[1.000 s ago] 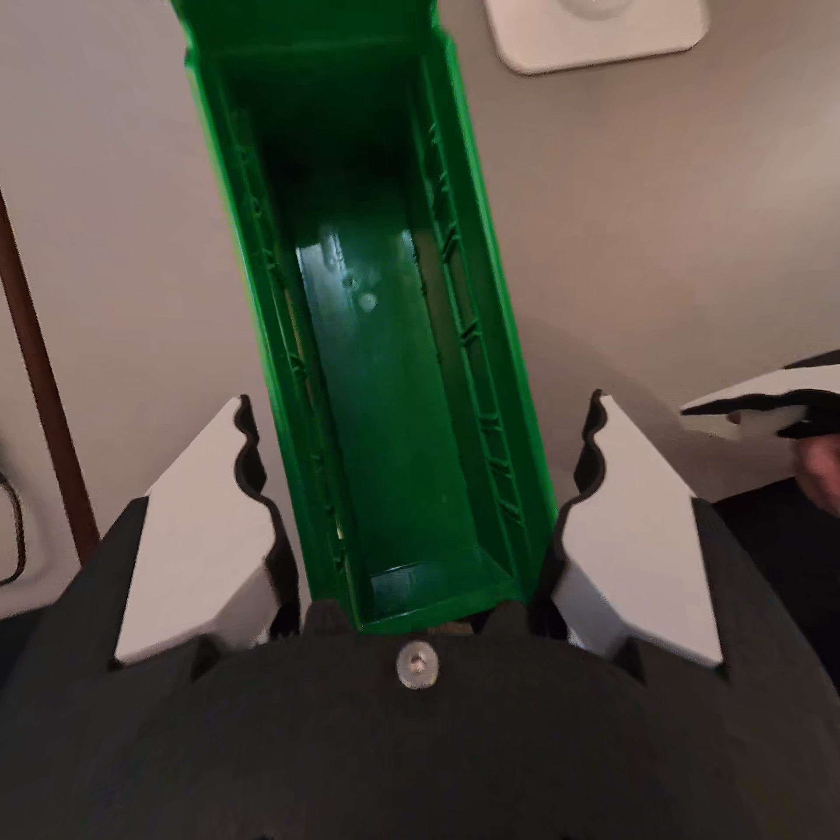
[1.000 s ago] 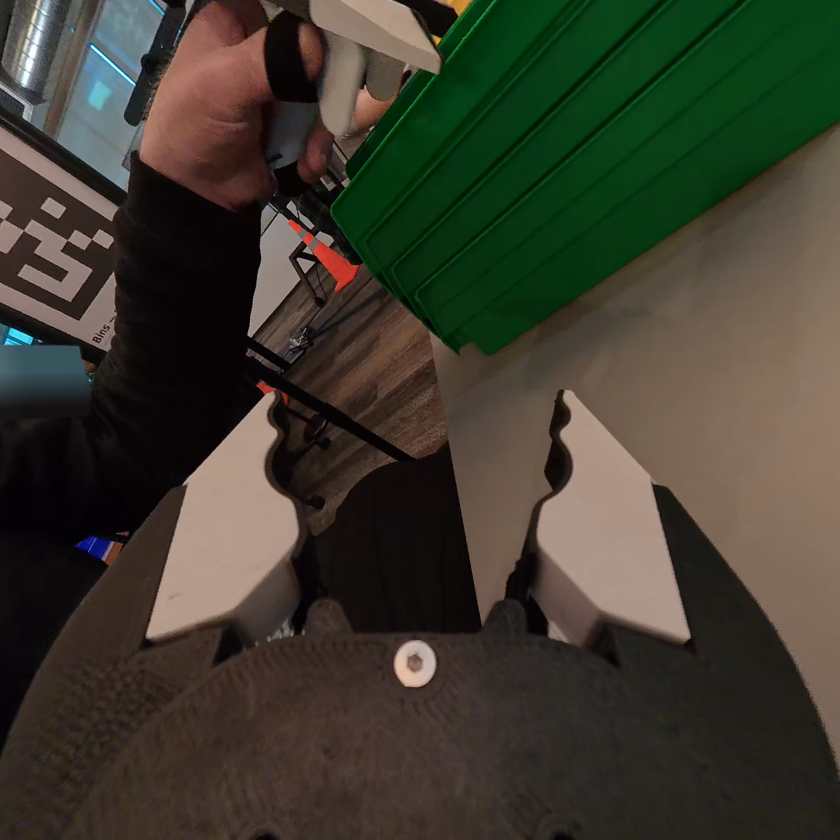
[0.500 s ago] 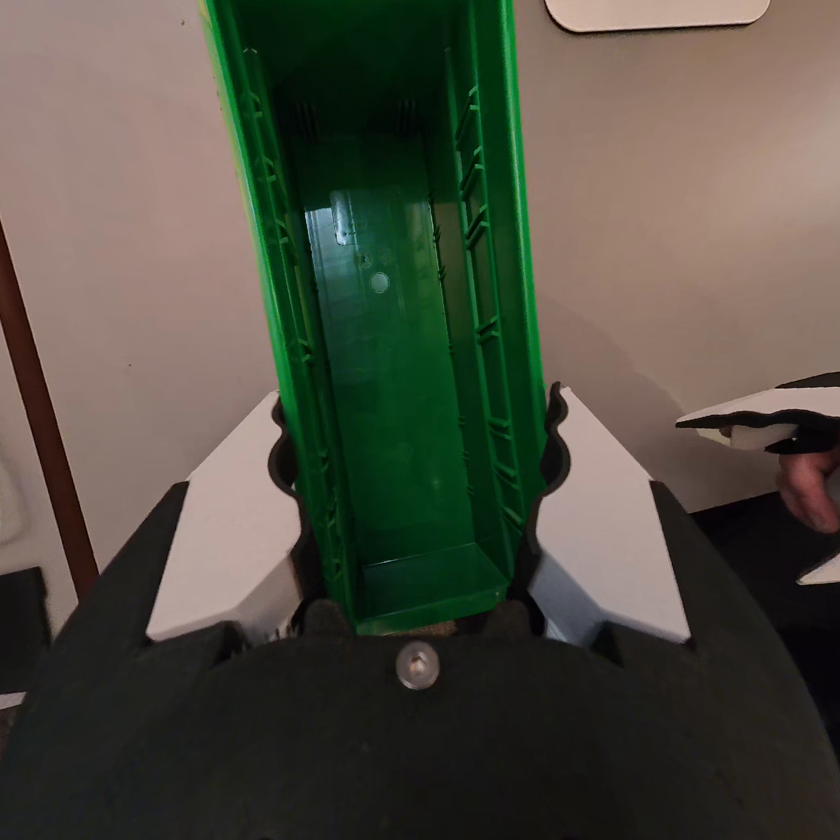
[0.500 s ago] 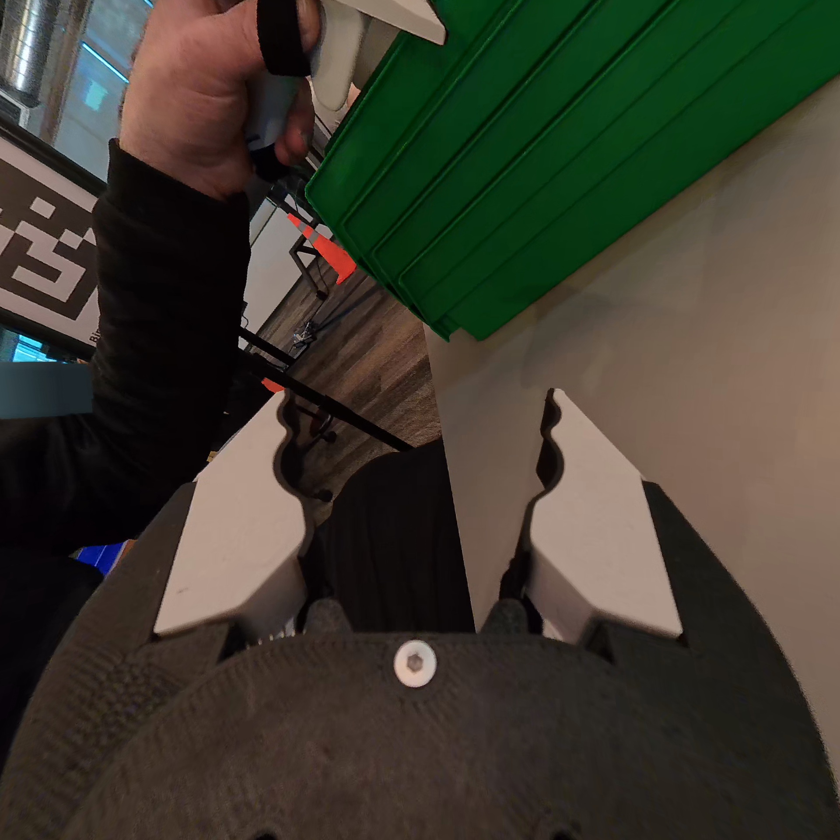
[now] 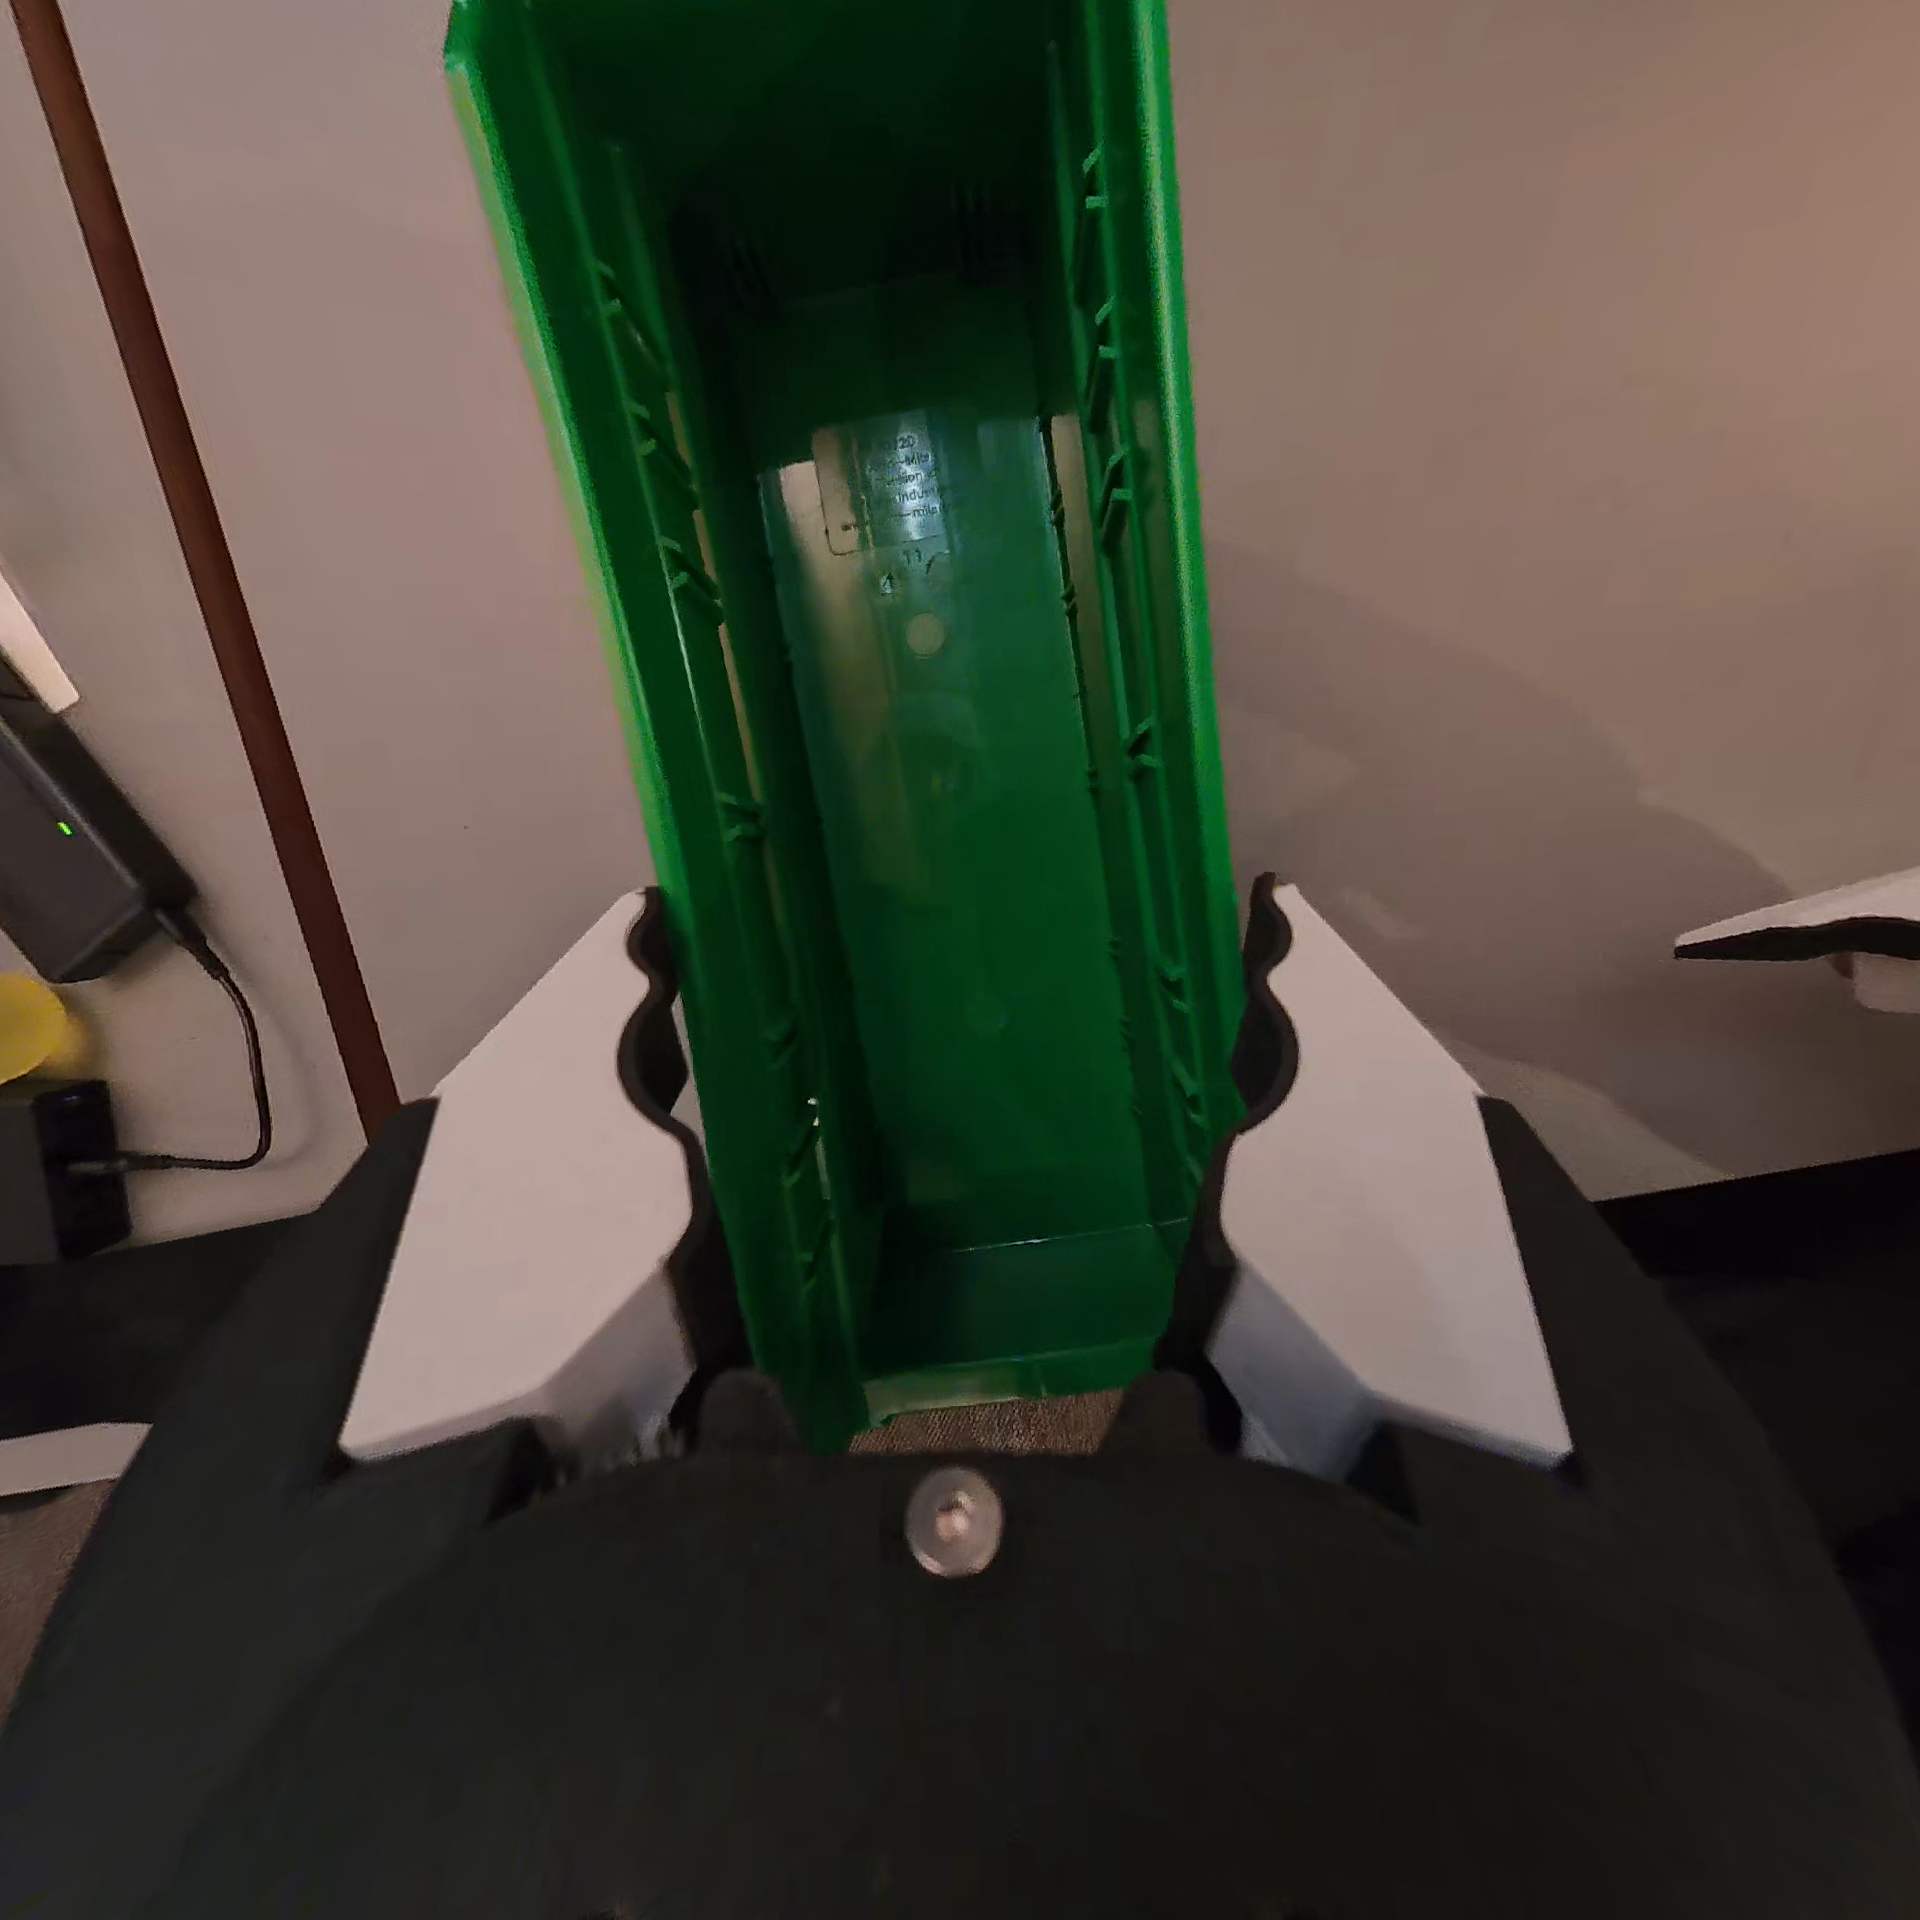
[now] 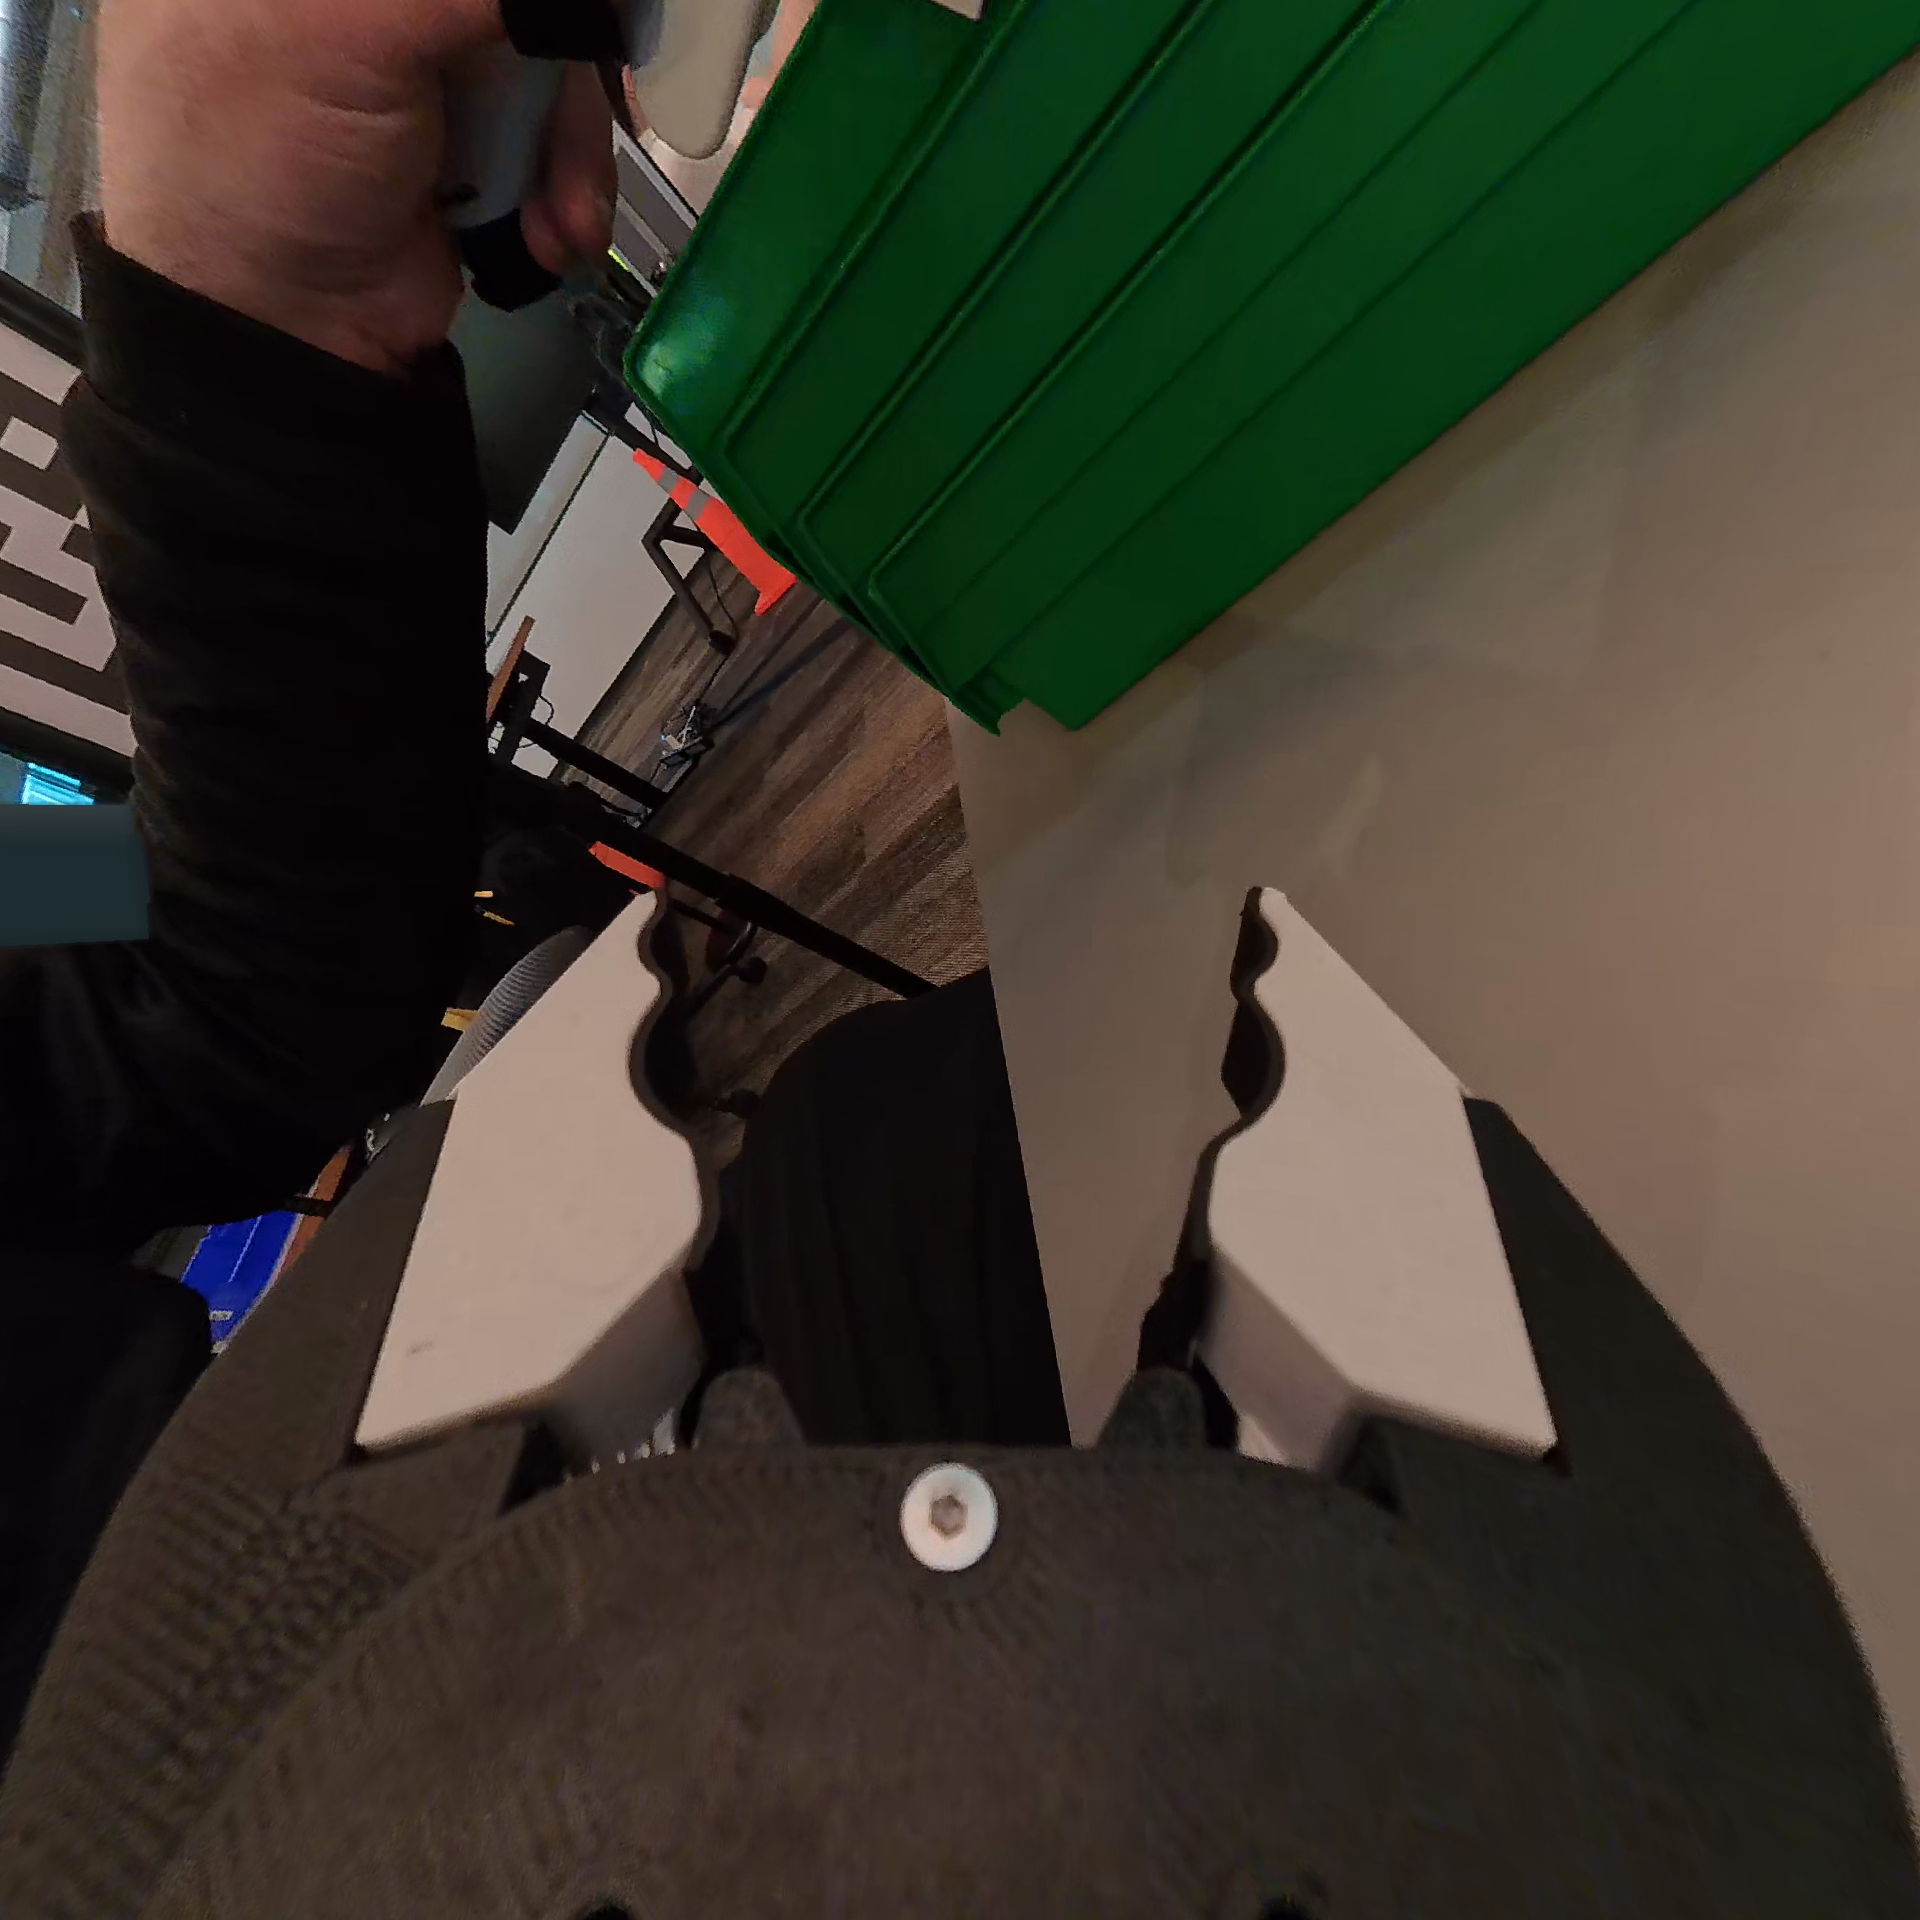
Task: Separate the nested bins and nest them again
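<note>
A stack of nested green bins lies on the pale table, with one end reaching past the table edge. In the left wrist view I look down into the top green bin. My left gripper is shut on that end, one finger pressed against each outer side wall. A hand holds the left gripper at the top of the right wrist view. My right gripper is open and empty, below the stack at the table edge. It also shows in the left wrist view, right of the bin.
A brown strip runs along the table's left side. Beyond it are a black power adapter, a cable and a yellow object. A black sleeve, wood floor and an orange cone lie past the table edge.
My left gripper's fingers have closed from wide open onto the bin's side walls and moved farther along it. The right gripper has stayed open and shifted only slightly.
</note>
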